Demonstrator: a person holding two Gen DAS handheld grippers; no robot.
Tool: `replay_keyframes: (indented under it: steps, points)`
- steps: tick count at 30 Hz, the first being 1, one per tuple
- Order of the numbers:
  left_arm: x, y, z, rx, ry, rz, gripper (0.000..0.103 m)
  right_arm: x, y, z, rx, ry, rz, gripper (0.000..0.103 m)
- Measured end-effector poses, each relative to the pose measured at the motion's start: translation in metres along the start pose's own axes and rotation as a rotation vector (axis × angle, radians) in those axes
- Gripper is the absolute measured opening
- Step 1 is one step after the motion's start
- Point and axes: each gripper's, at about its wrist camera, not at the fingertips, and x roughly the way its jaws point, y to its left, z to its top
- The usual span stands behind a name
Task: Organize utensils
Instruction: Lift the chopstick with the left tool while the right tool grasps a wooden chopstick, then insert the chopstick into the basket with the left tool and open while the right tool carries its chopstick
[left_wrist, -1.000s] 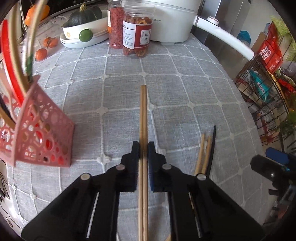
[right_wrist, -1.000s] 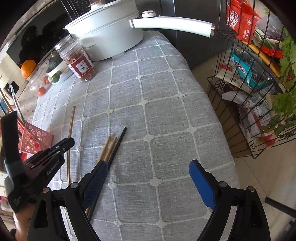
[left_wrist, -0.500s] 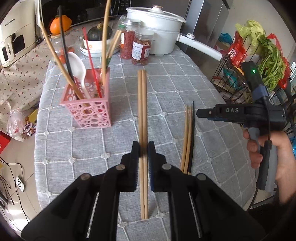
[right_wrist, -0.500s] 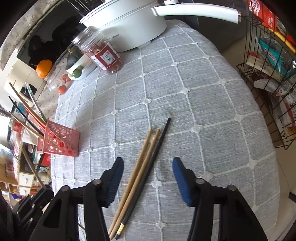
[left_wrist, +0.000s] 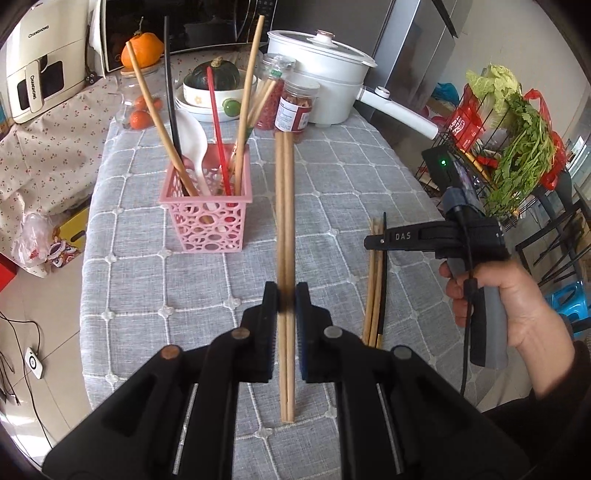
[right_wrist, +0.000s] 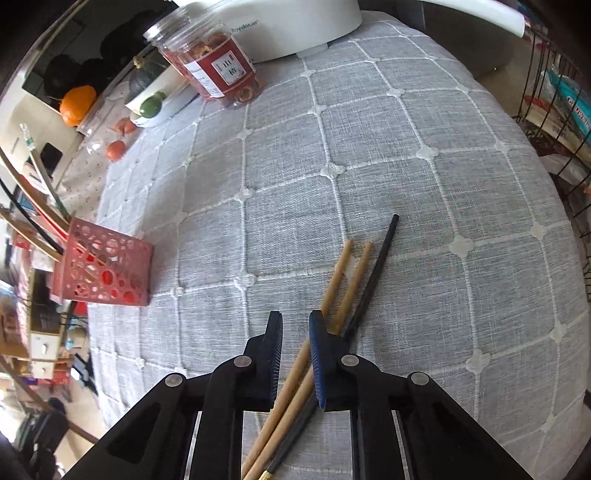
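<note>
Where the left wrist view looks down, the left tongs (left_wrist: 286, 325) are clamped on a pair of pale wooden chopsticks (left_wrist: 284, 229) above the surface under a grey checked cloth (left_wrist: 129, 280). A pink perforated plastic holder (left_wrist: 207, 221) full of utensils stands left; a white lidded pot (left_wrist: 317, 92) and a wire rack of greens (left_wrist: 517, 155) lie beyond. In the right wrist view, the right tongs (right_wrist: 295, 354) are closing, two wooden chopsticks and one black chopstick (right_wrist: 354, 295) lying on the cloth between the narrowly parted jaws.
</note>
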Motion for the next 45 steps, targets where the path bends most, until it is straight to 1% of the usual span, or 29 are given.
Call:
replay_keyframes:
  steps: [3, 6, 8, 10, 12, 13, 14, 15, 16, 20, 22, 24, 29, 35, 38, 40, 42, 45]
  points:
    - [-0.003, 0.003, 0.001, -0.011, -0.007, -0.004, 0.011, 0.007, 0.014, -0.001, -0.08, -0.002, -0.127, 0.015]
    - [-0.004, 0.008, 0.0, -0.022, -0.008, -0.004, 0.011, 0.013, 0.028, -0.005, -0.141, -0.002, -0.194, 0.019]
    - [-0.005, 0.01, 0.0, -0.028, -0.009, -0.002, 0.011, 0.016, 0.035, -0.007, -0.164, 0.004, -0.197, 0.035]
    - [-0.006, 0.012, -0.001, -0.035, -0.01, 0.0, 0.011, 0.019, 0.043, -0.008, -0.18, 0.007, -0.219, 0.04]
    - [-0.006, 0.014, -0.002, -0.042, -0.012, 0.003, 0.011, 0.021, 0.047, -0.01, -0.183, -0.008, -0.246, 0.041]
    - [-0.006, 0.015, -0.002, -0.045, -0.013, 0.005, 0.011, 0.021, 0.049, -0.011, -0.179, -0.017, -0.254, 0.041]
    - [-0.007, 0.015, -0.002, -0.048, -0.015, 0.009, 0.011, 0.021, 0.05, -0.011, -0.179, -0.027, -0.253, 0.037]
    - [-0.008, 0.015, -0.003, -0.048, -0.019, 0.014, 0.011, 0.021, 0.051, -0.012, -0.186, -0.037, -0.246, 0.032]
    - [-0.009, 0.015, -0.003, -0.046, -0.025, 0.021, 0.011, 0.02, 0.051, -0.012, -0.195, -0.044, -0.231, 0.013]
    - [-0.017, 0.017, -0.002, -0.05, -0.059, 0.032, 0.011, 0.013, 0.047, -0.012, -0.173, -0.054, -0.114, 0.01]
    - [-0.022, 0.018, 0.0, -0.053, -0.079, 0.032, 0.011, 0.004, 0.046, -0.011, -0.162, -0.077, -0.071, 0.009]
    - [-0.029, 0.019, 0.002, -0.05, -0.103, 0.037, 0.011, -0.013, 0.045, -0.011, -0.159, -0.114, -0.033, 0.008]
    - [-0.045, 0.019, 0.006, -0.049, -0.179, 0.06, 0.011, -0.065, 0.049, -0.021, -0.202, -0.245, 0.04, 0.007]
    - [-0.07, 0.023, 0.014, -0.071, -0.318, 0.072, 0.011, -0.12, 0.054, -0.037, -0.263, -0.399, 0.083, 0.006]
    - [-0.084, 0.027, 0.02, -0.088, -0.412, 0.092, 0.011, -0.142, 0.059, -0.045, -0.274, -0.468, 0.106, 0.006]
    - [-0.091, 0.031, 0.025, -0.105, -0.497, 0.107, 0.011, -0.155, 0.063, -0.045, -0.284, -0.51, 0.123, 0.006]
    - [-0.093, 0.035, 0.029, -0.128, -0.567, 0.13, 0.011, -0.168, 0.069, -0.049, -0.307, -0.558, 0.126, 0.006]
    - [-0.089, 0.042, 0.037, -0.188, -0.618, 0.146, 0.011, -0.18, 0.08, -0.047, -0.332, -0.613, 0.123, 0.006]
